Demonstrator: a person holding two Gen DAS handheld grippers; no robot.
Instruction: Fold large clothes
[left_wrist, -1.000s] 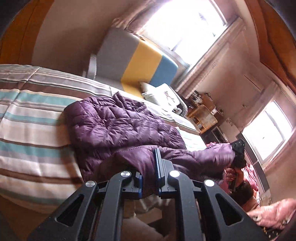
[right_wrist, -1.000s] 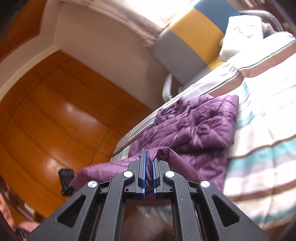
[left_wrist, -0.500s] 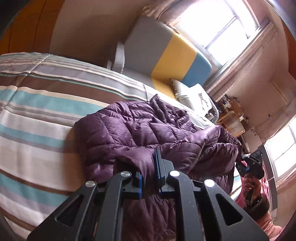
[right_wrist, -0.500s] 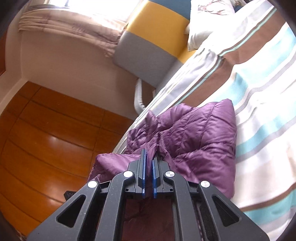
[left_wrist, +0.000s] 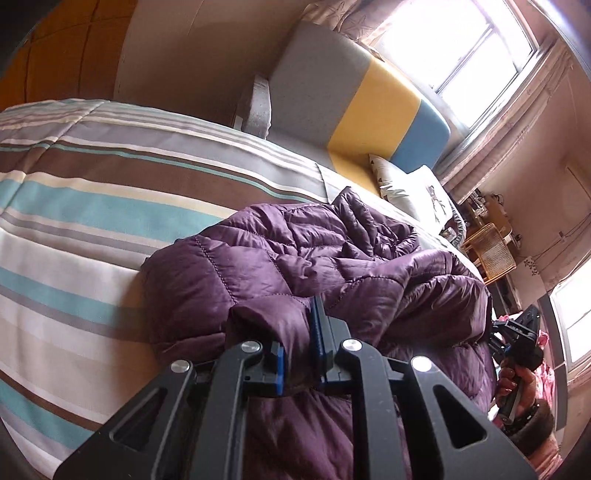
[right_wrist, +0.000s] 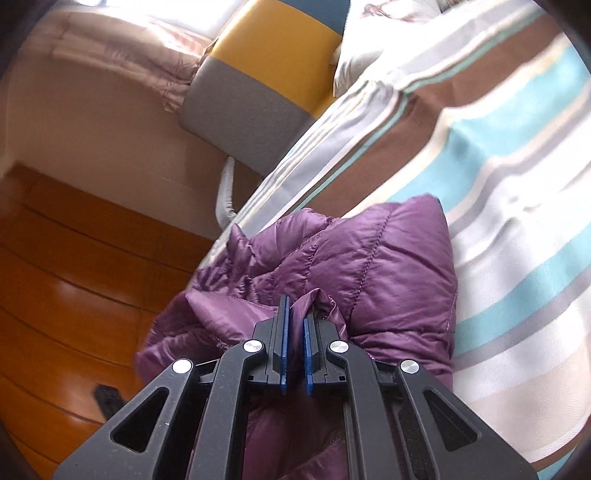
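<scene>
- Left wrist view is mostly bed: a striped duvet (left_wrist: 92, 229) in teal, brown, grey and cream fills the whole left side, and it runs up the right side of the right wrist view too.
- Behind the bed there's a headboard (left_wrist: 354, 99) in grey, yellow and blue blocks, with a bright window (left_wrist: 476, 40) above it.
- Purple quilted down jacket (left_wrist: 295, 258) is lying bunched up on the duvet, one side folded over onto itself, pretty lumpy.
- White pillow (left_wrist: 417, 192) sits by the headboard, just past the jacket's far end.
- Wicker basket (left_wrist: 489, 251) is off beside the bed, on the window side.
- Left tongs (left_wrist: 297, 343) are clamped on a fat puffy fold of the jacket's near edge, fabric bulging out between the blue pads.
- Right tongs (right_wrist: 294, 341) are pinched nearly together on a thin ridge of jacket fabric, with orange wood floor (right_wrist: 74, 295) showing off to the left.
- Small dark flat thing on that floor (right_wrist: 108, 398), can't tell what it is.
</scene>
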